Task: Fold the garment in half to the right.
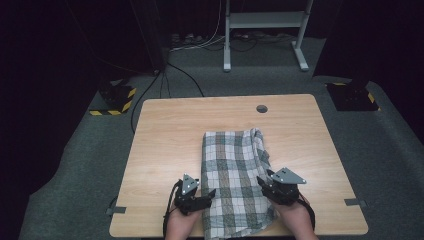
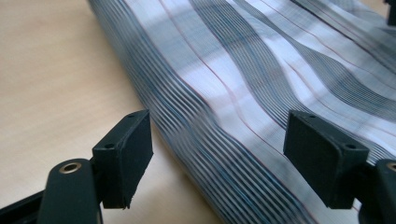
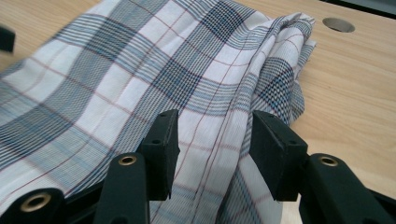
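One bench [image 1: 165, 130], of pale wood, carries one cloth [image 1: 232, 165], a checked piece in white, blue and grey with thin red lines, folded into a long band that lies between the two tongs and runs away from them toward the far edge; its near end hangs over the bench edge between the person's hands. The fabric is bunched and ridged along the side by the right tongs, flatter on the side by the left tongs. One round hole [image 1: 262, 108] sits in the bench well beyond the cloth's far end. There are two tongs, one in each hand. The left tongs [image 2: 219, 156] stand wide open astride the cloth's folded edge: one pad is over bare wood just beside the cloth, the other over the fabric, and neither presses on it, so they have hold of nothing. In the high view these left tongs [image 1: 202, 196] sit at the cloth's near side edge. The right tongs [image 3: 215, 149] are about half open, with a raised fold of cloth between the pads; a gap shows on each side of it, so nothing is gripped. In the high view the right tongs [image 1: 267, 182] lie against the cloth's opposite edge.
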Tool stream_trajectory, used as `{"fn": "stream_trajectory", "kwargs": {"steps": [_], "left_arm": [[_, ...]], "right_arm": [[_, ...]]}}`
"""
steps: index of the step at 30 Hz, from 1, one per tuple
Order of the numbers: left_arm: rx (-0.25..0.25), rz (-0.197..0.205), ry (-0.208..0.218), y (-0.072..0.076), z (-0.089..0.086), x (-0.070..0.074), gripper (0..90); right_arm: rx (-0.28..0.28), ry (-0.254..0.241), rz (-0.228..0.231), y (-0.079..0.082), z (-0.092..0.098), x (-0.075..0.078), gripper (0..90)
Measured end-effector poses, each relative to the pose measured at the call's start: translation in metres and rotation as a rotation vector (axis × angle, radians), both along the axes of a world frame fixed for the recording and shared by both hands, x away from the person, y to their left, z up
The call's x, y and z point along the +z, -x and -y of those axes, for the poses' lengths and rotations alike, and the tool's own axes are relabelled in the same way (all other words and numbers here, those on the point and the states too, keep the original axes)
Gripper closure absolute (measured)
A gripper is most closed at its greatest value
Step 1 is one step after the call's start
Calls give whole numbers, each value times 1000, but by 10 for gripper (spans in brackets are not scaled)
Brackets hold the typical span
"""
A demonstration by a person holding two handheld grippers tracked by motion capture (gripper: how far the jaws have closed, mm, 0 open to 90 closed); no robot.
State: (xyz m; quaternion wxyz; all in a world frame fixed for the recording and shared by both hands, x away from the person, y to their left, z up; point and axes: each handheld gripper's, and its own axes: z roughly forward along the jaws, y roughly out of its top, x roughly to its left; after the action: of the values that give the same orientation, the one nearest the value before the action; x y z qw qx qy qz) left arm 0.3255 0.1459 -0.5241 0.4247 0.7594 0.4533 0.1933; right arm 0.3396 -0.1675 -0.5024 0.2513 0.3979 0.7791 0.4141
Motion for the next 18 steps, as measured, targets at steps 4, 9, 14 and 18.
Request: {"fn": "stream_trajectory", "kwargs": {"steps": [4, 9, 14, 18], "left_arm": [[21, -34, 27, -29, -5, 4, 239], [25, -75, -9, -49, -2, -5, 243], [25, -99, -5, -53, -5, -15, 248], [9, -81, -26, -53, -3, -8, 252]], "right_arm": [[1, 34, -16, -20, -4, -9, 511], [7, 63, -97, -38, -4, -30, 511], [-18, 24, -119, -41, 6, -34, 506], [-34, -9, -143, -39, 16, -35, 506]]}}
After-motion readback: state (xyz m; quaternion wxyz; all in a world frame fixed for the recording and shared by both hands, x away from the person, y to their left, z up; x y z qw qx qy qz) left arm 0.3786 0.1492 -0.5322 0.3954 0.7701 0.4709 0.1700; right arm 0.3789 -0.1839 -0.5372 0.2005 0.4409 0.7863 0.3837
